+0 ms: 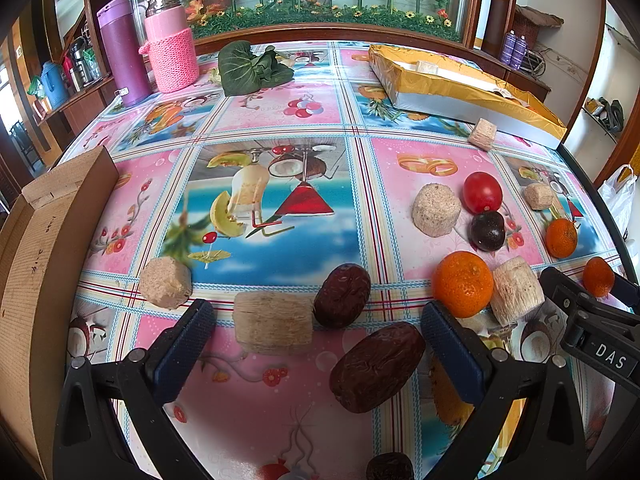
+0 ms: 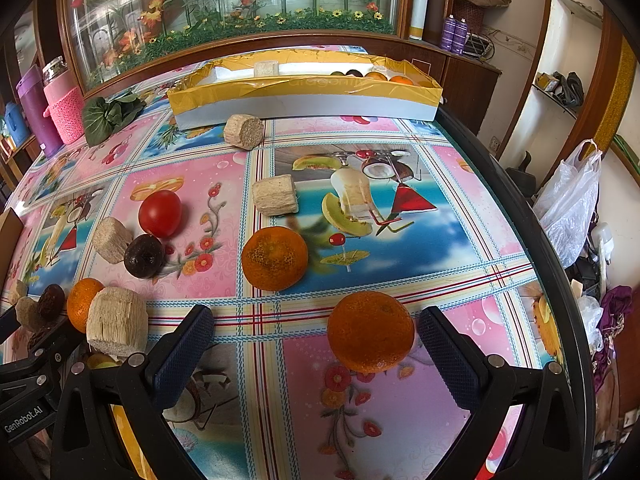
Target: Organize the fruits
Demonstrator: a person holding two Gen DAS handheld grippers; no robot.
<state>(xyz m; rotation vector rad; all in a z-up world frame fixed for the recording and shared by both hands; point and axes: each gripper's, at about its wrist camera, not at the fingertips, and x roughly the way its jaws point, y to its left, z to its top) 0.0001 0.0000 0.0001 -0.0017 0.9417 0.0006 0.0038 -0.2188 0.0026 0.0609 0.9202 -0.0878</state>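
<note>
**Both grippers spread wide over scattered fruit**

Nearest the left wrist camera, a wrinkled brown date (image 1: 376, 366) lies on the tablecloth (image 1: 256, 412) between the fingers of the left gripper (image 1: 318, 322), which is spread wide and grasps nothing. A second date (image 1: 342, 295) sits just above it, touching a pale straw block (image 1: 273, 323) at centre. Another date (image 1: 390, 467) peeks in at the bottom edge. Right of centre, an orange (image 1: 464, 283) touches a second straw block (image 1: 516, 291). Higher, a tomato (image 1: 482, 192) sits beside a dark round fruit (image 1: 487, 230). Two small oranges (image 1: 561, 237) lie at the right edge. A yellow-rimmed box (image 1: 472, 90) sits in the upper right, a cardboard box (image 1: 48, 264) fills the left edge, and a pink flask (image 1: 170, 46) stands in the upper left.

In the right wrist view, a large orange (image 2: 371, 331) rests on the cloth between the fingers of the right gripper (image 2: 316, 322), closer to the right finger but apart from it; the jaws are released and wide. Another orange (image 2: 275, 258) lies above, at centre. The tomato (image 2: 160, 213) and dark fruit (image 2: 143, 256) sit at left. The yellow-rimmed box (image 2: 304, 96) spans the upper centre, with several fruits visible at its right end.
</note>
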